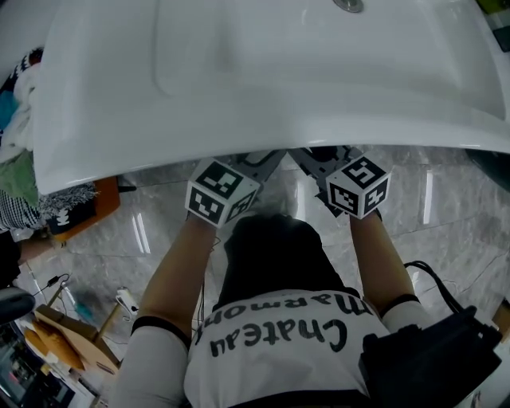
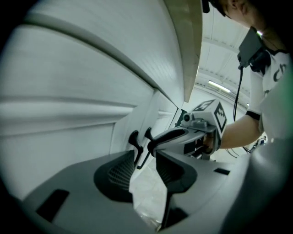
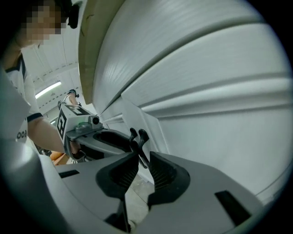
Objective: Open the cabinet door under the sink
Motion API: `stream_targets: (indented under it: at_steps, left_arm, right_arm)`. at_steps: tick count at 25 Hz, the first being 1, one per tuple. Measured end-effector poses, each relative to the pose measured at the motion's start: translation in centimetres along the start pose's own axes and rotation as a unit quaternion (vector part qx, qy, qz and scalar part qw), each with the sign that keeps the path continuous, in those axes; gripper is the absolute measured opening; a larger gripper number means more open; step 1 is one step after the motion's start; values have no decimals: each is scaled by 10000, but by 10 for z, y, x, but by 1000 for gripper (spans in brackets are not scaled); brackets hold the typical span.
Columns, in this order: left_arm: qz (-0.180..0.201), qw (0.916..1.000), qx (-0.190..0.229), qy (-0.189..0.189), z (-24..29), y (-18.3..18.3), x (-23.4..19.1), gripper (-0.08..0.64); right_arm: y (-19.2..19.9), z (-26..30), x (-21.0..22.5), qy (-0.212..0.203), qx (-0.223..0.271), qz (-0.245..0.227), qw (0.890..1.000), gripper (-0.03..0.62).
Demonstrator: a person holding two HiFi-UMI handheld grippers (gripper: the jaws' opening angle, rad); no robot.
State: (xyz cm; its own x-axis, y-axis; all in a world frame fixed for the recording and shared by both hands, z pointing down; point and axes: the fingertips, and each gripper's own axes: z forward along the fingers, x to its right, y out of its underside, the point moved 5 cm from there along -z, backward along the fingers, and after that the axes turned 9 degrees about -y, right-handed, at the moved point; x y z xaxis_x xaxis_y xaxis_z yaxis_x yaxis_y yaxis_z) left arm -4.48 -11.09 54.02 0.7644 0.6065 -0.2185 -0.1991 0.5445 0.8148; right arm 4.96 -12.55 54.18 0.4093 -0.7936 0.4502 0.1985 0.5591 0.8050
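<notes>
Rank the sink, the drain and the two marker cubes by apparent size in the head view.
1. sink
2. left tool's marker cube and right tool's marker cube: they look alike, so not ranked apart
3. drain: smallest, though the picture's top edge cuts it off

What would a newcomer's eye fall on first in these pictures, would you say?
The big white sink fills the top of the head view, with the left claw and right claw reaching under its front edge. In both gripper views, two black handles stand side by side on the white cabinet doors, right at the claw tips.
</notes>
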Motion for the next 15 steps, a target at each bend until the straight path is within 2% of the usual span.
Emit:
stream_targets:
  at_steps: [4, 5, 6, 7, 11, 15]
  left_arm:
    - [22, 9999, -81, -81, -2, 2, -3, 135]
    - [57, 9998, -134, -168, -2, 1, -5, 114]
    - [73, 9995, -178, -267, -2, 0, -8, 57]
    - [66, 9992, -205, -339, -2, -1, -10, 53]
    - [21, 9985, -267, -481, 1, 0, -9, 51]
    - [206, 9977, -375, -523, -1, -3, -3, 51]
  right_arm:
    - [-1, 5, -6, 196, -243, -591, 9978, 64]
    - [-2, 7, -8, 226, -338, -713, 9966, 63]
    - [-2, 9, -9, 243, -441, -817, 9954, 63]
    - [-2, 12, -10, 246, -544, -904, 9941, 63]
    - [-4, 18, -10, 217, -804, -999, 9915, 55]
    - [-5, 14, -12, 255, -1101, -1142, 9870, 51]
